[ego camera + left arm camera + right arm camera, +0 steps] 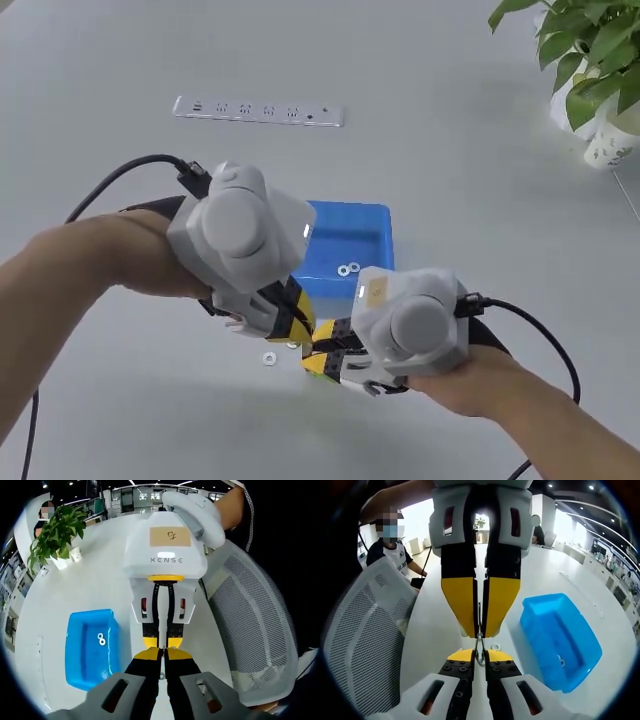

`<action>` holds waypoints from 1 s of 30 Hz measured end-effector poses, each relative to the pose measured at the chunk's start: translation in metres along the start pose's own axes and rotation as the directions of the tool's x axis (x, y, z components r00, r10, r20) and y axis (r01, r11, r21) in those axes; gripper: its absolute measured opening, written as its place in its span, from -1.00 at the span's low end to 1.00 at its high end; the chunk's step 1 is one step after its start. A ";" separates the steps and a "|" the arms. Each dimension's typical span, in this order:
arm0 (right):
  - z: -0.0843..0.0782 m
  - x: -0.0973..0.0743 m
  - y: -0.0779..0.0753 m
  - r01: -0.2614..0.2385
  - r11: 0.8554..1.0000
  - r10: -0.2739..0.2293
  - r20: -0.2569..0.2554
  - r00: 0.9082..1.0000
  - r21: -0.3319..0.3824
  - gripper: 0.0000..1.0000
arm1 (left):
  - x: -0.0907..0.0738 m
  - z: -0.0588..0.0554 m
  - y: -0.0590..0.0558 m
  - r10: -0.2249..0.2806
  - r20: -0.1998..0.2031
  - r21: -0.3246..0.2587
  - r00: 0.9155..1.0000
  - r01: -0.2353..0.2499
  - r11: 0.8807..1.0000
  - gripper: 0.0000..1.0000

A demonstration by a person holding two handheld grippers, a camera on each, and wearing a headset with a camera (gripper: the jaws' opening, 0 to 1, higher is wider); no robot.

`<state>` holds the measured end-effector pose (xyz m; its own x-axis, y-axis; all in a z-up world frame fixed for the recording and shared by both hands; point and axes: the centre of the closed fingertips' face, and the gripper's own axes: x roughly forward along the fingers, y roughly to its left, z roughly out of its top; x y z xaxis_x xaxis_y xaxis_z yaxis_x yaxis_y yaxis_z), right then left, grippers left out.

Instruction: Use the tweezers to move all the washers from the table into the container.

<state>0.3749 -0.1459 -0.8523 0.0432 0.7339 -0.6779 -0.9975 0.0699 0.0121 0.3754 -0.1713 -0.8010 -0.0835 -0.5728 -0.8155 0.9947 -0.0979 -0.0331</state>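
While they meet tip to tip, the left tool [163, 652] and the right tool [480, 654] each press their jaws together on the thin tweezers [479, 635]. We should hold one grip firm and bring the points squarely over the washer [268, 358] on the desk [450, 150] beneath. Just beyond, the blue container [375, 215] holds two washers [348, 268]; we judge its low rim needs a small lift, with open desk around.

Left white yellow-tipped gripper [160, 655]: jaws closed on thin metal tweezers [479, 642].
Right white yellow-tipped gripper [479, 656]: jaws closed likewise, tip-to-tip with left.
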 end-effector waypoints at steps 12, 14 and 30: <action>0.005 -0.004 0.001 -0.005 1.000 0.005 0.000 1.000 -0.009 -0.82 | -0.005 0.003 -0.001 0.002 0.005 -0.007 1.000 -0.002 1.000 -0.89; 0.006 -0.004 0.001 -0.007 1.000 0.007 0.003 1.000 -0.010 -0.82 | -0.006 0.003 -0.001 0.003 0.004 -0.006 1.000 -0.003 1.000 -0.89; 0.016 -0.012 -0.002 -0.005 1.000 0.005 0.009 1.000 -0.020 -0.82 | -0.018 0.010 0.003 0.012 0.006 -0.012 1.000 -0.012 1.000 -0.89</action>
<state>0.3771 -0.1442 -0.8319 0.0387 0.7401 -0.6714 -0.9986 0.0525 0.0003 0.3789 -0.1693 -0.7809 -0.0717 -0.5792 -0.8120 0.9963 -0.0808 -0.0303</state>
